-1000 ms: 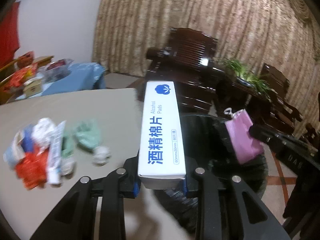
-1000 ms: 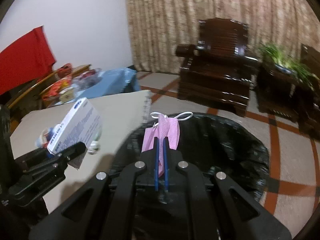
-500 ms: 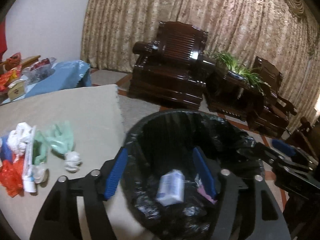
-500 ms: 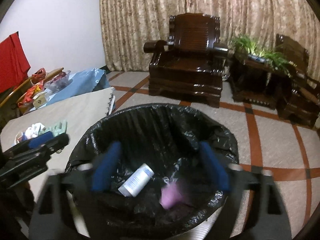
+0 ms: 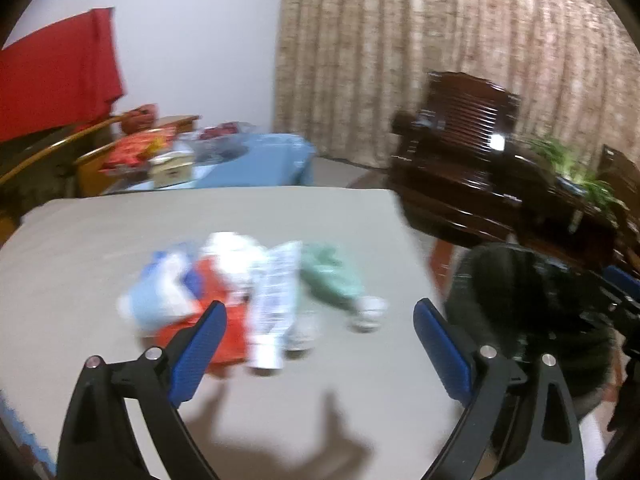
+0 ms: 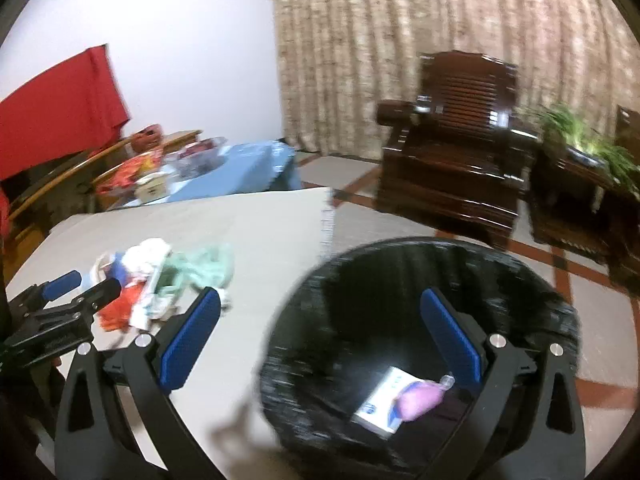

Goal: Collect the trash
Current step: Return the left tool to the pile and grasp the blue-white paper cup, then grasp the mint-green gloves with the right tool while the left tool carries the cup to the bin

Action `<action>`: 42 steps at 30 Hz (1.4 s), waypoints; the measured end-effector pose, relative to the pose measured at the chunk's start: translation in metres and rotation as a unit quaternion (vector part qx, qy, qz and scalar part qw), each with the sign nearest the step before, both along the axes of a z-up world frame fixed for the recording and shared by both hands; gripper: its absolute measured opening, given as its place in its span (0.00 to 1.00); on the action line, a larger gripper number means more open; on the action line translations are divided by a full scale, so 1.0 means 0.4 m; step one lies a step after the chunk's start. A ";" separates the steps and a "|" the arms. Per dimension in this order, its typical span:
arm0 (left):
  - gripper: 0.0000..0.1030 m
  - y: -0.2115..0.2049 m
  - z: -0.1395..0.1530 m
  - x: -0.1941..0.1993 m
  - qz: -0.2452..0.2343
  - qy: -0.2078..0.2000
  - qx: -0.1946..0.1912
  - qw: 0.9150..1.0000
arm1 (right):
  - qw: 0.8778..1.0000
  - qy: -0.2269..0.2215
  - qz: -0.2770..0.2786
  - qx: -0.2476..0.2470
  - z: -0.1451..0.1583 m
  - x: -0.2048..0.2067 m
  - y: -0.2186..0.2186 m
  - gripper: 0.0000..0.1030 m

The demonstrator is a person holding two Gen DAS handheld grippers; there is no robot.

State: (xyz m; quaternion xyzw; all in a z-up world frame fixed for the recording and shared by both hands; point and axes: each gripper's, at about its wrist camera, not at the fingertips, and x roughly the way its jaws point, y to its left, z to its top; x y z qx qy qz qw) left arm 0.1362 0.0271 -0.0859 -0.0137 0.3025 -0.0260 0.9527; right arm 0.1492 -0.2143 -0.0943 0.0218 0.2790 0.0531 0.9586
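A pile of trash (image 5: 240,296) lies on the beige table (image 5: 120,232): red and blue wrappers, a white tube (image 5: 276,308), a green crumpled piece (image 5: 332,280) and a small white wad (image 5: 368,314). My left gripper (image 5: 320,344) is open and empty above the table, just in front of the pile. My right gripper (image 6: 320,336) is open and empty over the near rim of the black-lined bin (image 6: 400,280). In the bin lie the white box (image 6: 384,404) and the pink mask (image 6: 420,398). The pile (image 6: 160,276) and the left gripper (image 6: 80,288) also show in the right wrist view.
The bin (image 5: 520,292) stands right of the table's edge. A dark wooden armchair (image 6: 452,160) and a plant stand (image 6: 580,168) are behind it. A blue-covered table (image 5: 248,164) with clutter stands at the back left.
Both grippers let go of the box and the pink mask into the bin. The left gripper then swung left from over the bin to the pile on the table.
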 end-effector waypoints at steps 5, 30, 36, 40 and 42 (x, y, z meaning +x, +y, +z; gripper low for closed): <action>0.90 0.146 -0.017 0.001 0.069 0.007 0.004 0.998 | 0.999 -0.002 0.050 -0.001 0.000 0.034 0.115 0.95; 0.91 0.329 -0.160 0.137 0.110 0.062 -0.063 0.990 | 0.992 0.031 0.113 -0.041 -0.112 0.238 0.323 0.95; 0.82 0.335 -0.163 0.141 0.110 0.054 -0.069 0.990 | 0.992 0.051 0.099 -0.052 -0.151 0.296 0.332 0.95; 0.77 0.331 -0.162 0.137 0.103 0.048 -0.066 0.991 | 0.992 0.072 0.086 -0.054 -0.185 0.333 0.337 0.94; 0.77 0.331 -0.161 0.137 0.102 0.045 -0.066 0.992 | 0.991 0.082 0.083 -0.058 -0.203 0.348 0.341 0.94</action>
